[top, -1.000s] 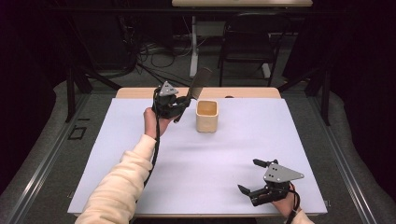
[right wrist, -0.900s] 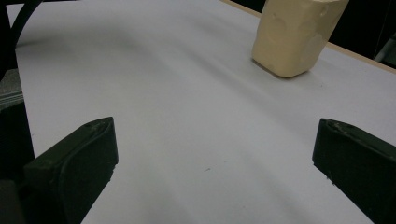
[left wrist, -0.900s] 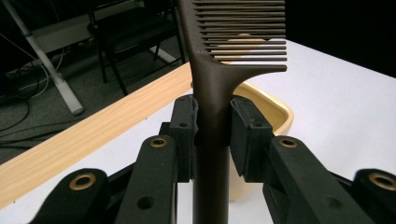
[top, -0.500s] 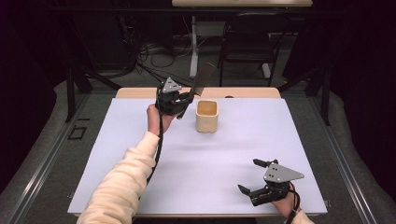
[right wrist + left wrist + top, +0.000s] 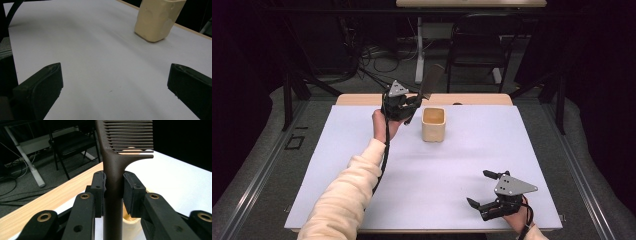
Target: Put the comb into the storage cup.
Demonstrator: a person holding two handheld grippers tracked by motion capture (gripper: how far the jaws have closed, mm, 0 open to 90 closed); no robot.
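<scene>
L gripper [image 5: 411, 107] is lifted over the far edge of the table [image 5: 362, 200], just left of the cream cup [image 5: 433, 124]. Its jaws are clamped tight on the handle of a dark comb [image 5: 431, 80]; comb is off the table, tilted up and to the right, teeth end highest, above and slightly behind the cup. In the left gripper view the comb [image 5: 117, 157] handle runs straight up btwn the pads [image 5: 131, 192], teeth pointing right, cup rim partly visible below. R gripper [image 5: 484, 192] sits low at the near right corner, well apart from the cup, jaws spread wide w/ nothing btwn them. Right gripper view: cup [image 5: 157, 18] upright, far off on the white table top.
</scene>
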